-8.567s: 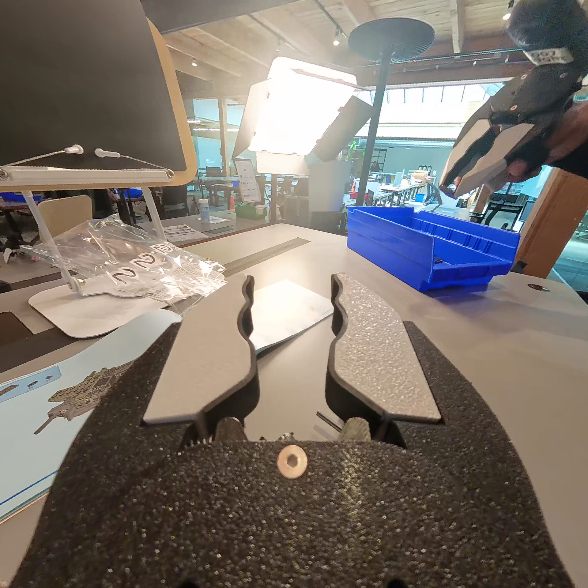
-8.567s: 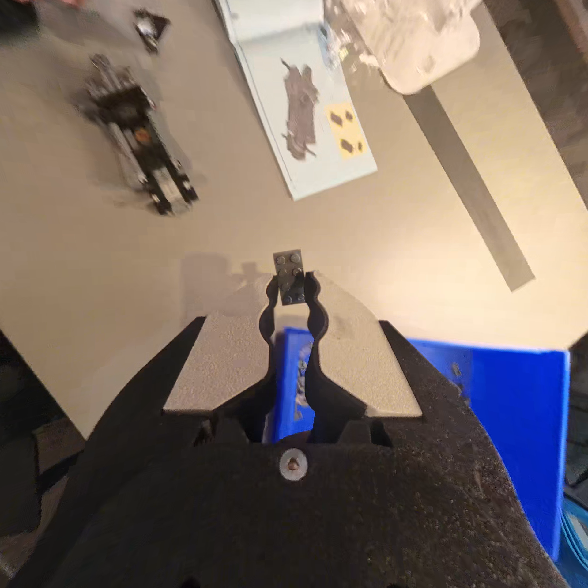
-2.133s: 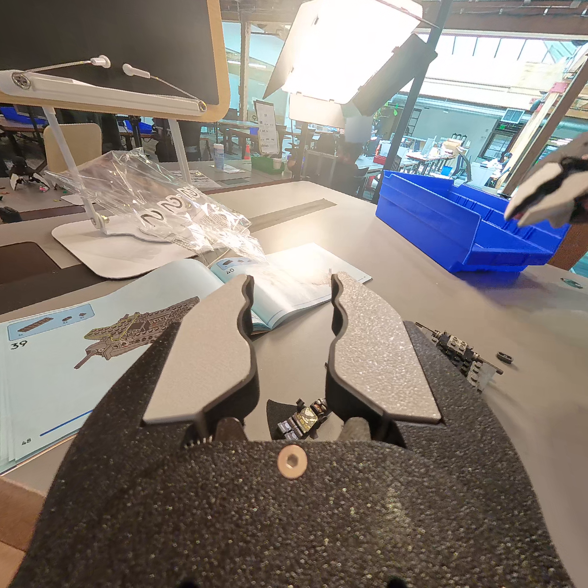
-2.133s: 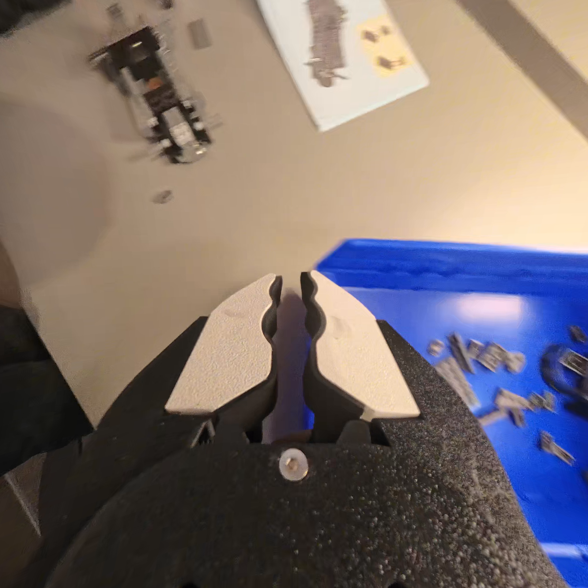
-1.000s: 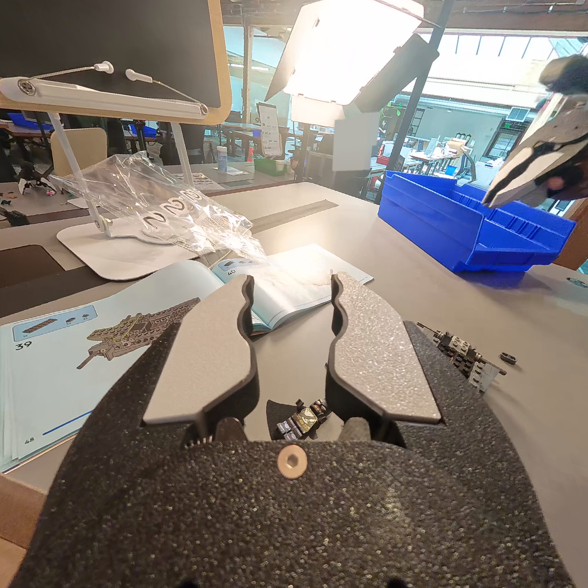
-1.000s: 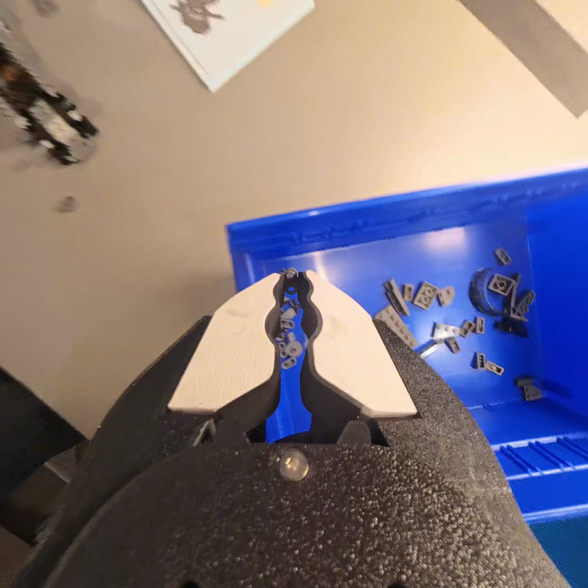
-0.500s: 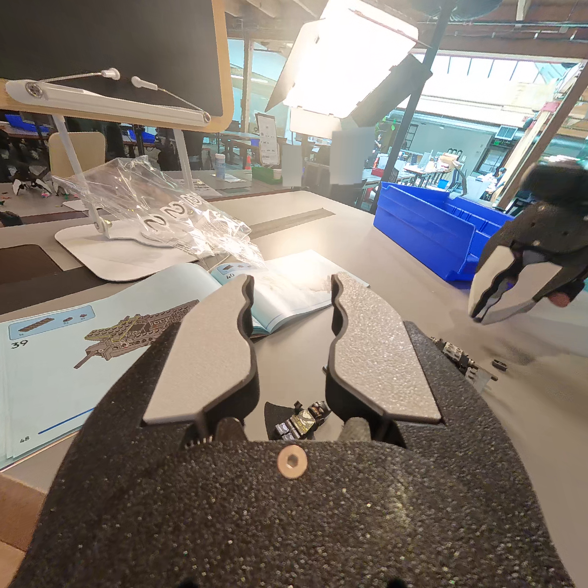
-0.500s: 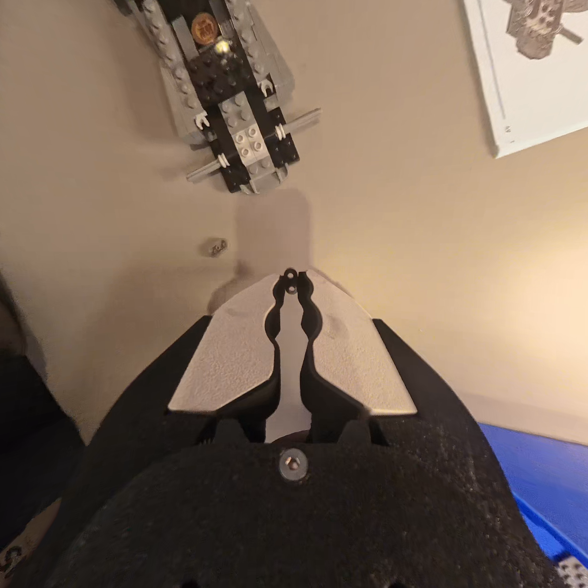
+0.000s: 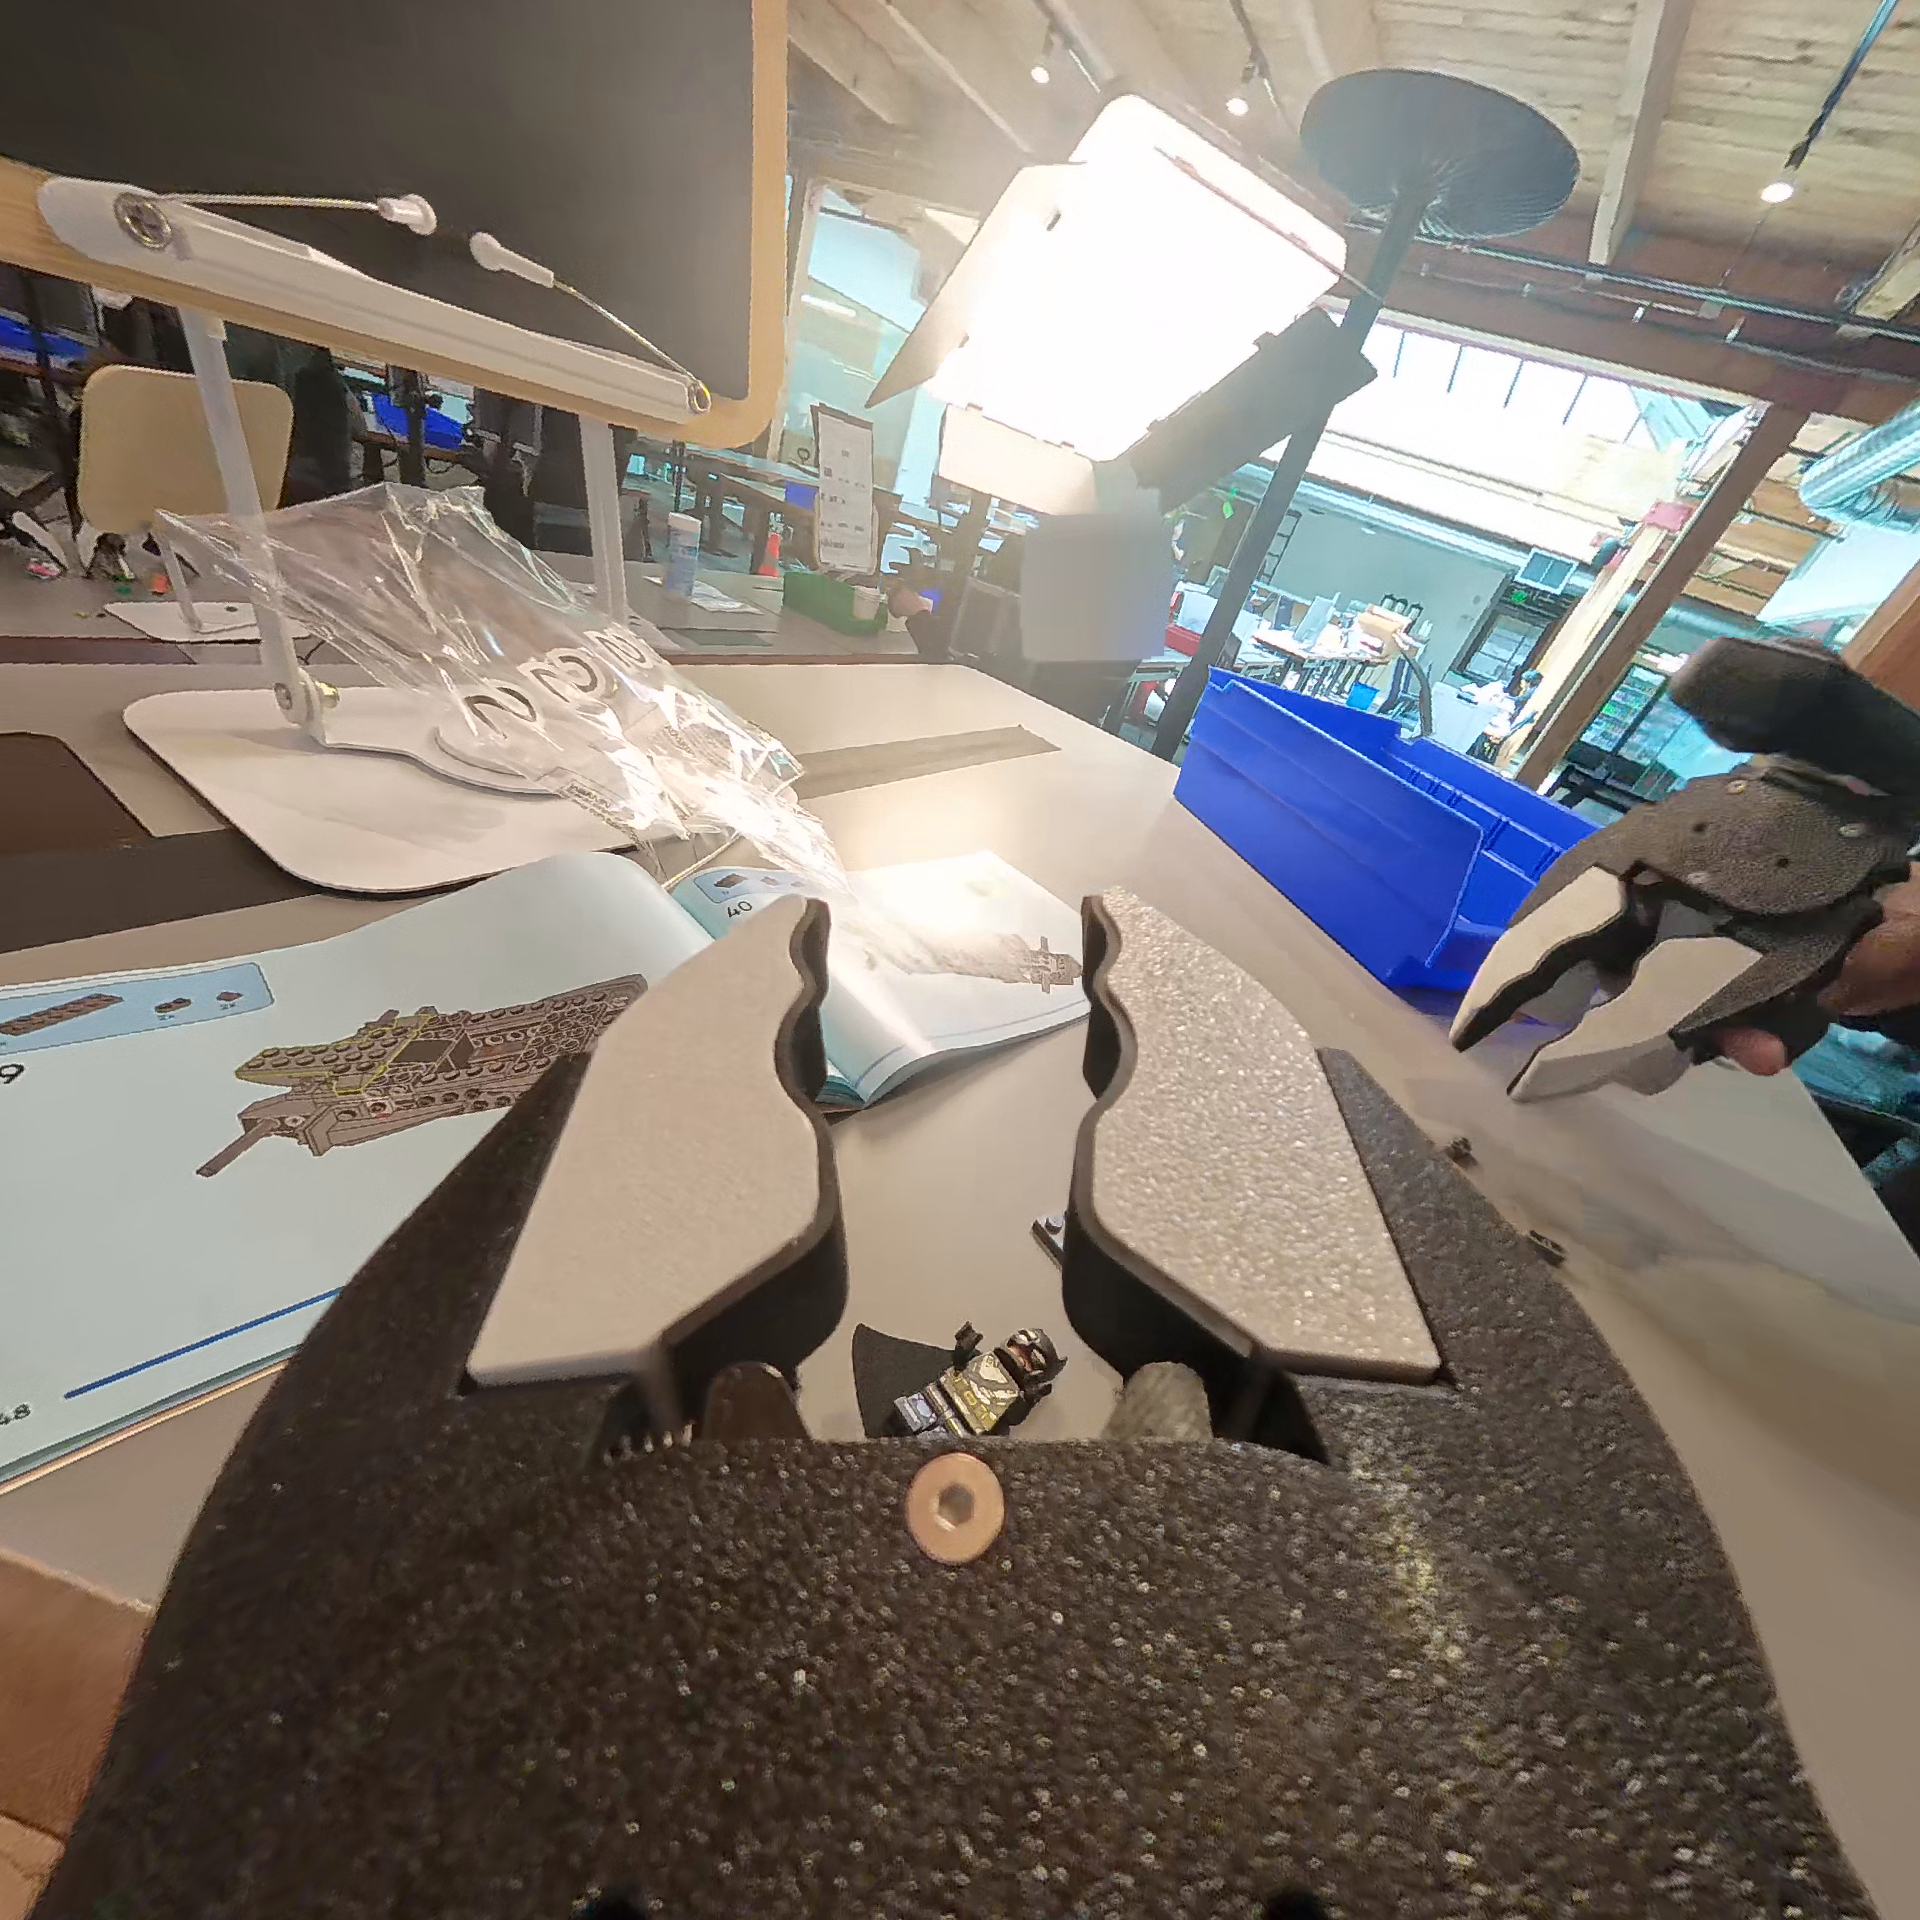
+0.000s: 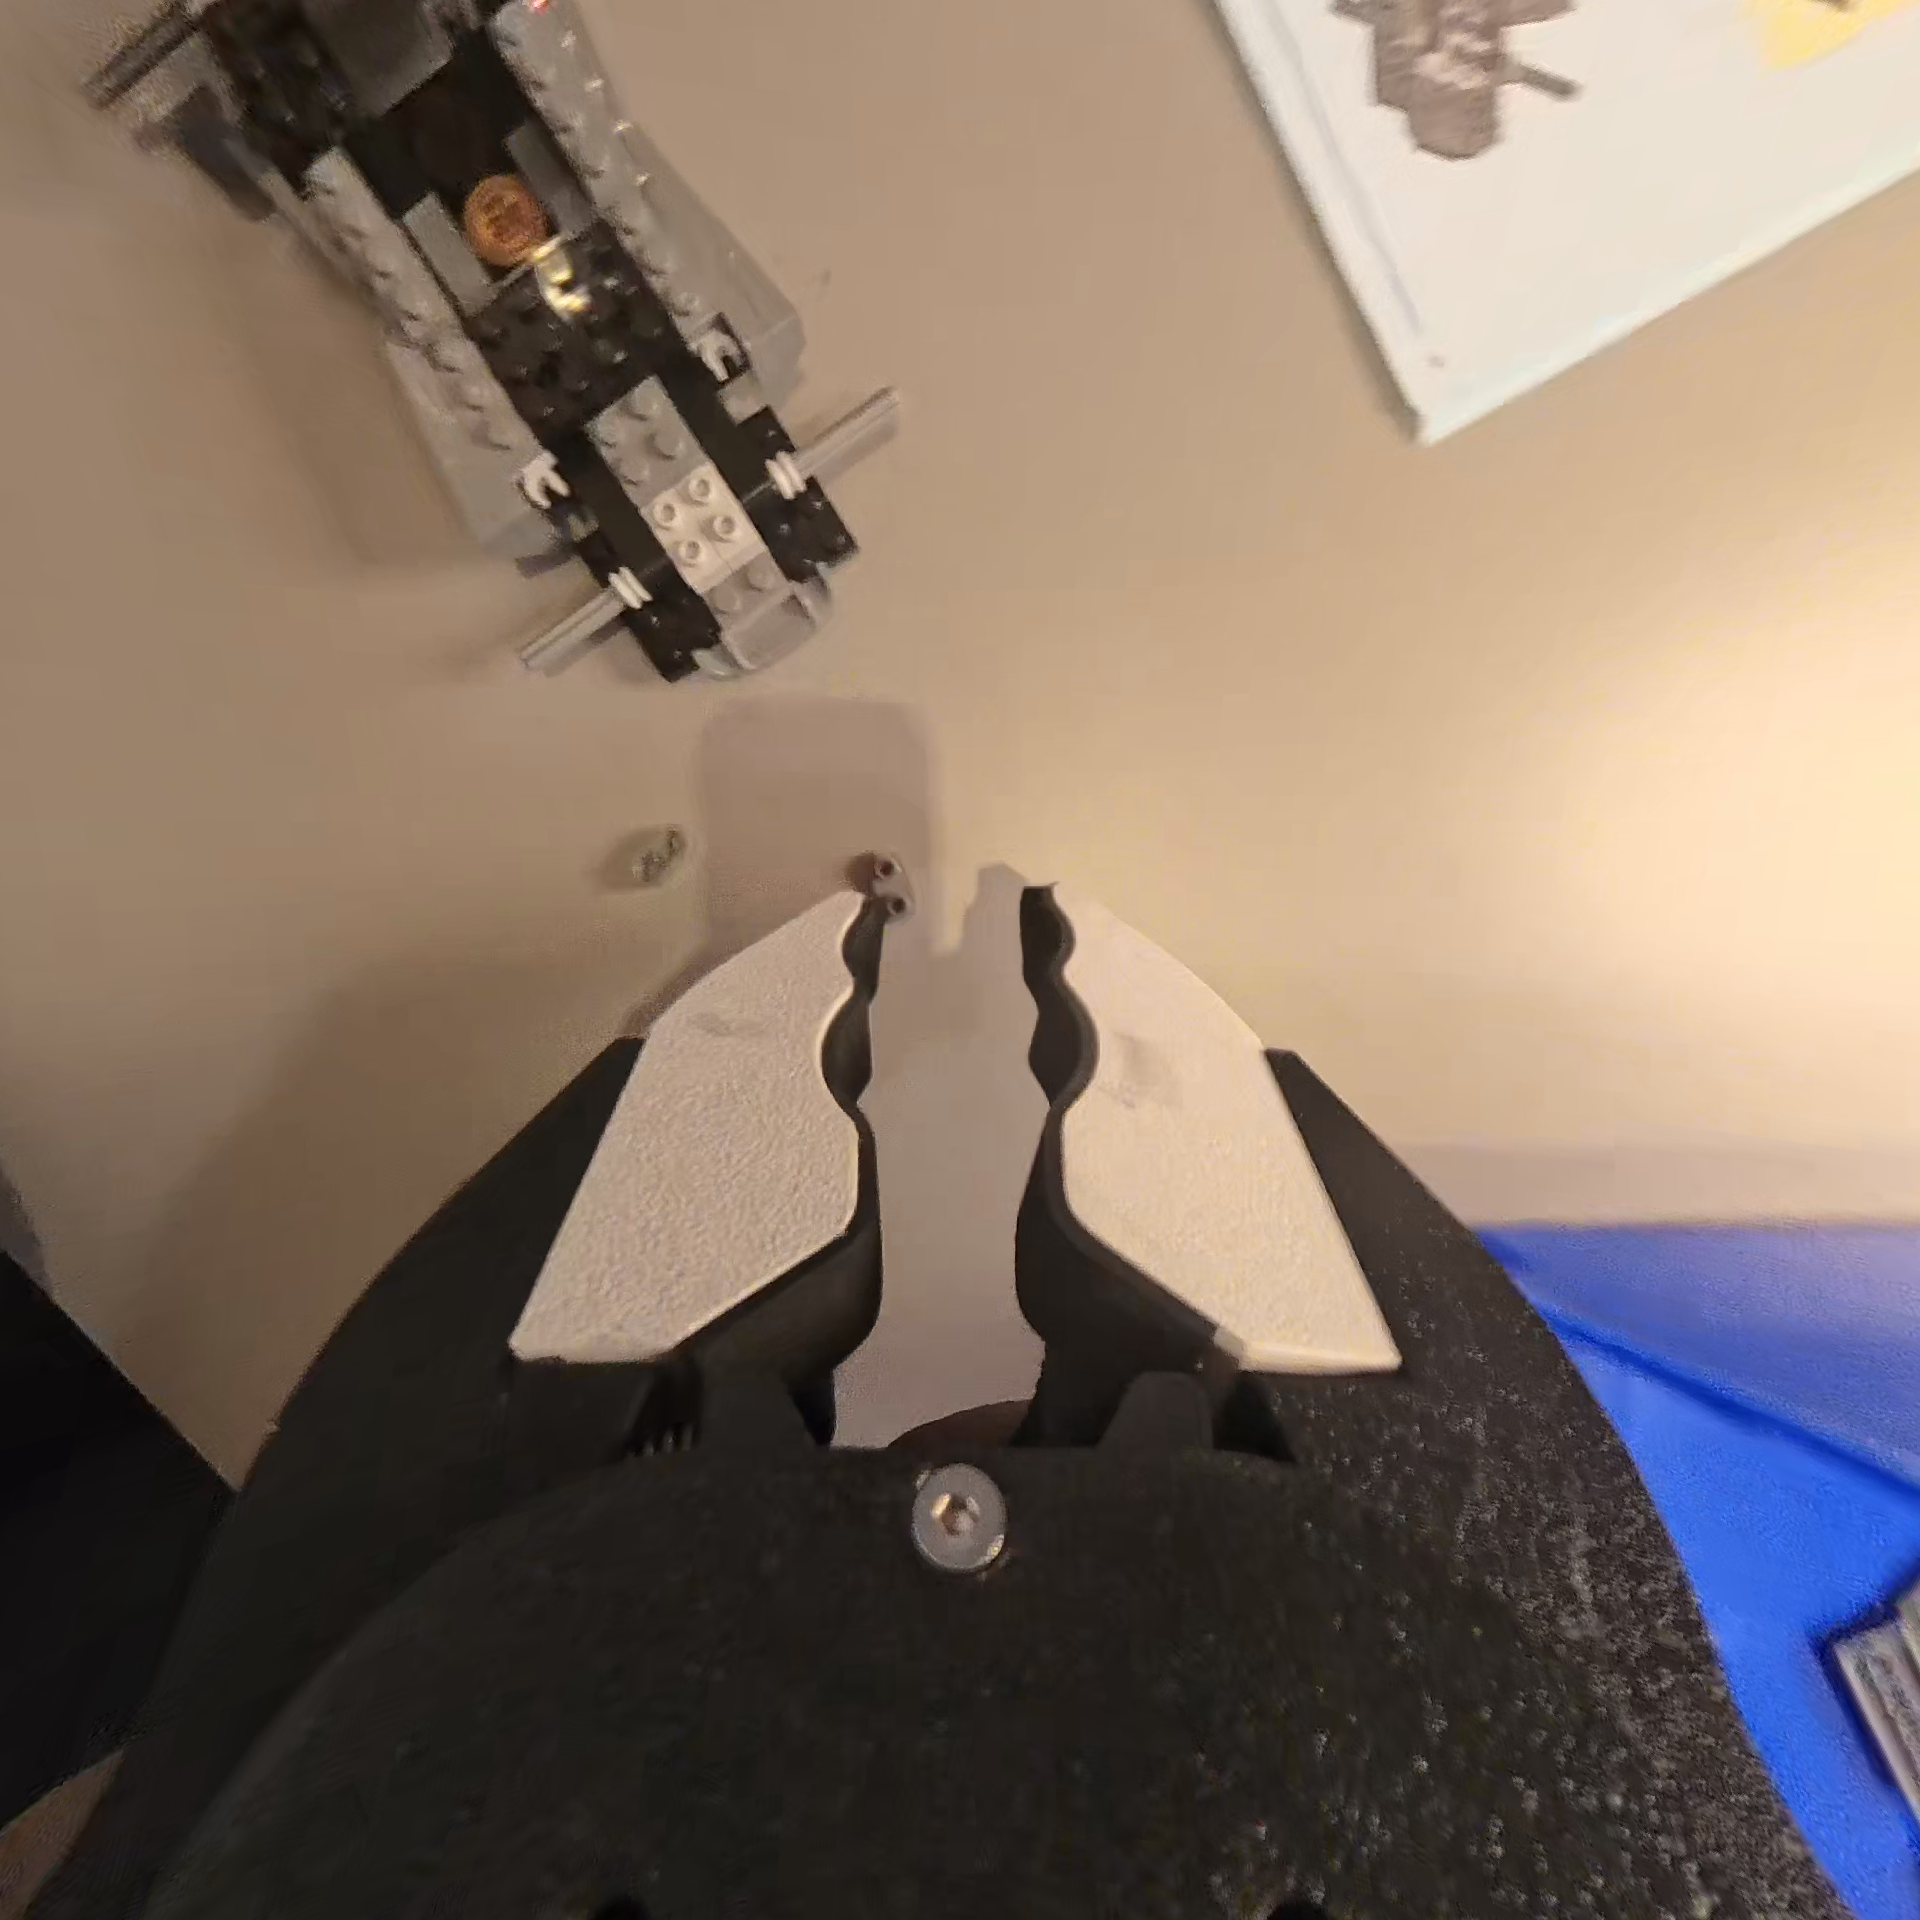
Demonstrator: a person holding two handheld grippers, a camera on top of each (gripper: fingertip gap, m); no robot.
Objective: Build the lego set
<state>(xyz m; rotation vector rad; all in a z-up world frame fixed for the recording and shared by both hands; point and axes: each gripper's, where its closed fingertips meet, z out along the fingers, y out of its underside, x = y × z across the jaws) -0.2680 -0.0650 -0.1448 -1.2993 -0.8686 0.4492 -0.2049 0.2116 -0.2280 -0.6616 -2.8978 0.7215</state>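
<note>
My right gripper is open just above the tan table. A tiny grey brick piece sits at the tip of its left finger, and the right pad stands clear of it. A grey and black brick model lies ahead to the left, with another small grey piece near it. My left gripper is open and empty above the table. A dark minifigure lies on the table under the base of its fingers. The right gripper also shows open at the right of the left wrist view.
An open instruction booklet lies left of centre; it also shows in the right wrist view. A blue bin stands at the back right. Clear plastic bags lie on a white stand base. A bright studio light stands behind. Left tips to right tips: about 30 cm. My right gripper is the nearer one to the small grey piece: about 6 cm, against 25 cm.
My right gripper carried a tiny grey piece from the blue bin to the table by the model and has now opened its fingers; the piece is no longer pinched. The left gripper stayed open and barely moved.
</note>
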